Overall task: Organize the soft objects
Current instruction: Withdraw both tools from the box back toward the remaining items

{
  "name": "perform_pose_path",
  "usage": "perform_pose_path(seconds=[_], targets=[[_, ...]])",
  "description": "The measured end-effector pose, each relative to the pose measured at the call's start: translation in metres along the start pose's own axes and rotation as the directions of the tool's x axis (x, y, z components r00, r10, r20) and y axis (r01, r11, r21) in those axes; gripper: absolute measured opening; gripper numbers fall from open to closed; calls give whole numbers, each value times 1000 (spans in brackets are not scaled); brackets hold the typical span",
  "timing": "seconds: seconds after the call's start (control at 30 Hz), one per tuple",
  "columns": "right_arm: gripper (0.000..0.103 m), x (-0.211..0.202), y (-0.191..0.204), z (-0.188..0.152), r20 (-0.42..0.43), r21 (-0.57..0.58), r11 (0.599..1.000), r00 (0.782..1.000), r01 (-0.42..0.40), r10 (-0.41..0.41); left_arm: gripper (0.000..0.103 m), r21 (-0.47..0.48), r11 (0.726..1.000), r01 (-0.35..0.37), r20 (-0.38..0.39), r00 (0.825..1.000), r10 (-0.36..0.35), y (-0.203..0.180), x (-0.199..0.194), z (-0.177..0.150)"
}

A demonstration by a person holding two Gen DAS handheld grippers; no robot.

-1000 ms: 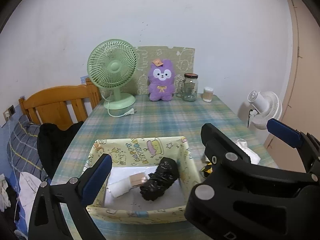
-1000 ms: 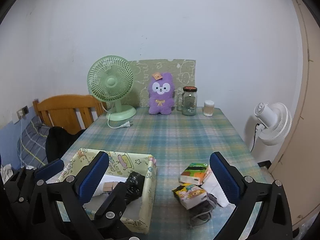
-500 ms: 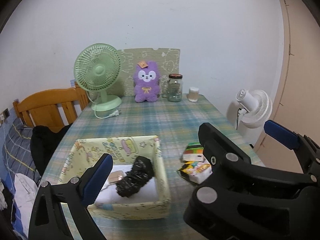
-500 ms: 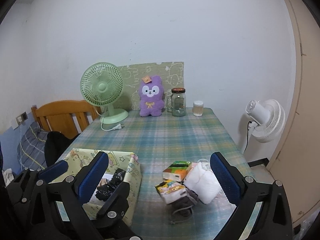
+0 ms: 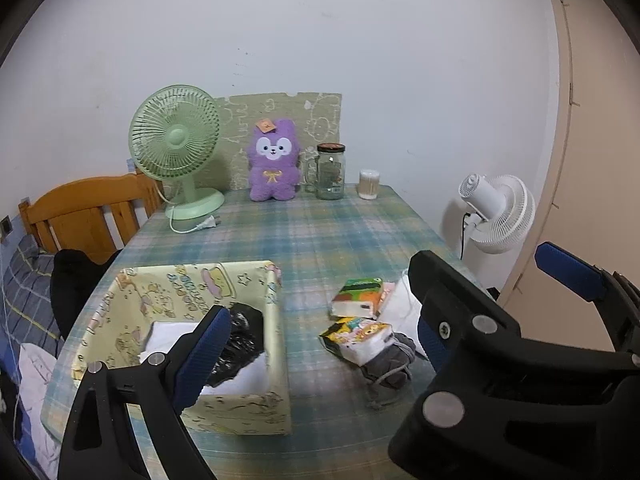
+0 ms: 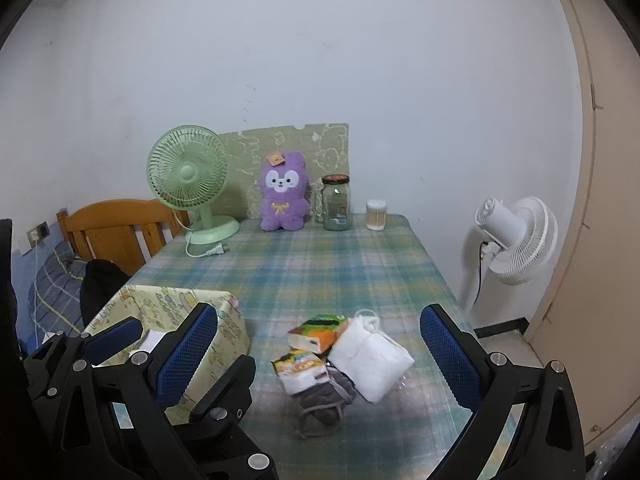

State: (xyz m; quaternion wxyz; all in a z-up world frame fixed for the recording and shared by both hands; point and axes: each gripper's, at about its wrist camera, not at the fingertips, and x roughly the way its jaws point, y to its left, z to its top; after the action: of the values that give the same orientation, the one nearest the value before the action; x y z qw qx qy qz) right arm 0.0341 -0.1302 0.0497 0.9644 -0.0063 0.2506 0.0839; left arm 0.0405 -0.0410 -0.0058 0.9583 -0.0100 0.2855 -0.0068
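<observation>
A yellow cartoon-print box (image 5: 192, 280) stands at the front left of the table, with a crumpled black bag (image 5: 240, 340) and a white folded item (image 5: 168, 332) inside. To its right lies a small pile: a green-orange tissue pack (image 6: 316, 330), a colourful pack (image 6: 300, 368), a grey cloth (image 6: 324, 400) and a white soft pack (image 6: 370, 356). My left gripper (image 5: 316, 340) hovers between box and pile, its wide jaws closing on nothing. My right gripper (image 6: 318, 344) is open above the pile. A purple plush (image 5: 274, 168) sits at the far edge.
At the back stand a green desk fan (image 5: 176, 148), a glass jar (image 5: 330, 172) and a small white container (image 5: 369, 184). A white floor fan (image 6: 516, 240) stands off the table's right edge. A wooden chair (image 5: 88, 208) with dark clothing is at the left.
Both grippers have moved right. The box slid left in both views, and the pile of packs and grey cloth has come between the right gripper's fingers.
</observation>
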Motion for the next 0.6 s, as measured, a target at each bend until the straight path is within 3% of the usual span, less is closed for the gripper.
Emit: perform_pose_path(seconds=[0.6], targets=[[98, 32, -41, -35, -96, 53, 998, 995, 26, -20, 96, 52, 996, 69, -90, 994, -64, -40, 40, -24]])
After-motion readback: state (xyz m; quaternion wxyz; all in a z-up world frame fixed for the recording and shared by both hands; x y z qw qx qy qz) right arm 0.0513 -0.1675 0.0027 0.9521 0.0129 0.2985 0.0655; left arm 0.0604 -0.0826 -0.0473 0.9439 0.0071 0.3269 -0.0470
